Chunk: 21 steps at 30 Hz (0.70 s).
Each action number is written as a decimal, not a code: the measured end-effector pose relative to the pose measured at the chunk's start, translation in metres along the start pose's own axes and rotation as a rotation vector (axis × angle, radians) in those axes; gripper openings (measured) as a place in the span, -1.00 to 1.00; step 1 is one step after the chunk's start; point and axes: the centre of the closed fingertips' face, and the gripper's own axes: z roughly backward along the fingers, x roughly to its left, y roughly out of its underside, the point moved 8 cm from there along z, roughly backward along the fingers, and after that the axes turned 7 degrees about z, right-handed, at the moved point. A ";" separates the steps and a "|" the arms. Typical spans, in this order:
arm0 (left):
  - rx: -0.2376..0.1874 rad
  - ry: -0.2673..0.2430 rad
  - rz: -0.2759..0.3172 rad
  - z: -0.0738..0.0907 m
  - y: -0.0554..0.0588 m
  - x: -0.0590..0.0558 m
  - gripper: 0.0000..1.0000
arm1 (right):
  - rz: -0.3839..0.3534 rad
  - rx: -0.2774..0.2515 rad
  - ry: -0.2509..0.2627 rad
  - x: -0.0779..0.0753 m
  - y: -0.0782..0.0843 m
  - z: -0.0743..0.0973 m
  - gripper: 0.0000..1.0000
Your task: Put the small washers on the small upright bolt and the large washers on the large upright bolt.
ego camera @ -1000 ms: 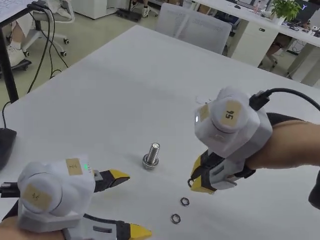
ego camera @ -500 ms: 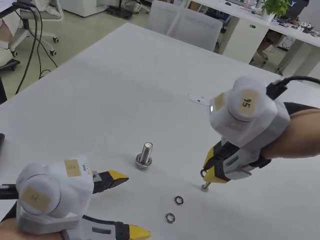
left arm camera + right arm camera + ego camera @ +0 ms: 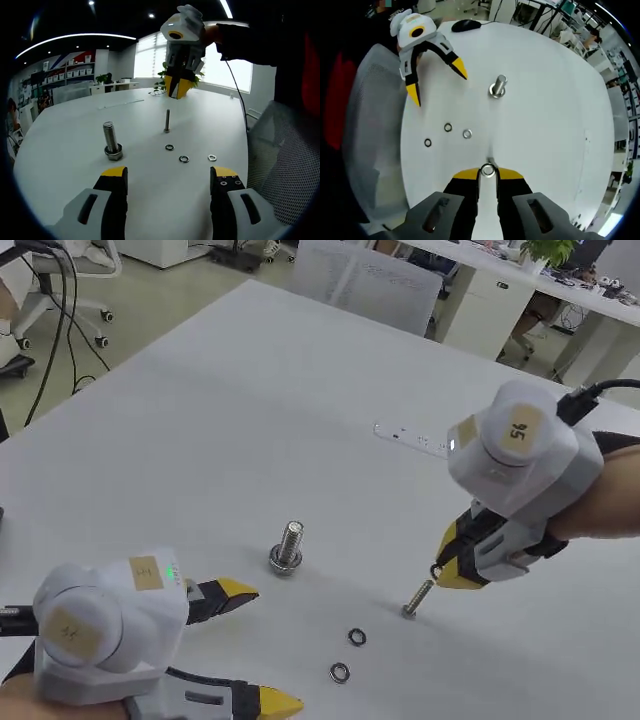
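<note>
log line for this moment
left gripper open | right gripper shut on washer above small bolt | three loose washers on table

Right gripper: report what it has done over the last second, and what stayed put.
The right gripper rose and drew back to the person's right, uncovering the small bolt, with a washer pinched in its jaws throughout. The left gripper, open, the large bolt and the loose washers stayed put.
</note>
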 end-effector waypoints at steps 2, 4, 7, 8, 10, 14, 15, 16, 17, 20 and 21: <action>0.002 -0.001 0.000 0.000 0.000 0.000 0.32 | -0.004 0.002 -0.001 -0.002 0.002 -0.002 -0.73; 0.003 -0.001 0.000 0.000 0.001 0.000 0.32 | -0.006 0.004 -0.002 -0.004 0.003 -0.003 -0.73; 0.004 -0.002 0.002 -0.001 0.001 0.001 0.33 | -0.009 0.000 -0.007 -0.005 0.003 -0.005 -0.73; 0.005 -0.002 0.002 -0.001 0.001 0.001 0.32 | -0.012 0.001 -0.010 -0.006 0.003 -0.007 -0.73; 0.006 -0.003 0.003 -0.001 0.002 0.001 0.32 | -0.010 0.003 -0.012 -0.006 0.004 -0.009 -0.73; 0.009 -0.005 0.005 -0.001 0.003 0.001 0.32 | -0.015 0.002 -0.023 -0.006 0.004 -0.013 -0.73; 0.010 -0.005 0.006 -0.001 0.003 0.001 0.32 | -0.015 0.003 -0.024 -0.006 0.005 -0.014 -0.73; 0.010 -0.007 0.008 -0.001 0.004 0.001 0.32 | -0.016 0.004 -0.026 -0.006 0.005 -0.014 -0.73; 0.010 -0.007 0.008 -0.001 0.004 0.001 0.32 | -0.015 0.004 -0.027 -0.006 0.005 -0.014 -0.73; 0.012 -0.005 0.009 -0.001 0.004 0.001 0.33 | -0.017 0.003 -0.031 -0.006 0.005 -0.015 -0.73; 0.013 -0.006 0.009 -0.001 0.004 0.001 0.33 | -0.017 0.001 -0.031 -0.006 0.005 -0.015 -0.73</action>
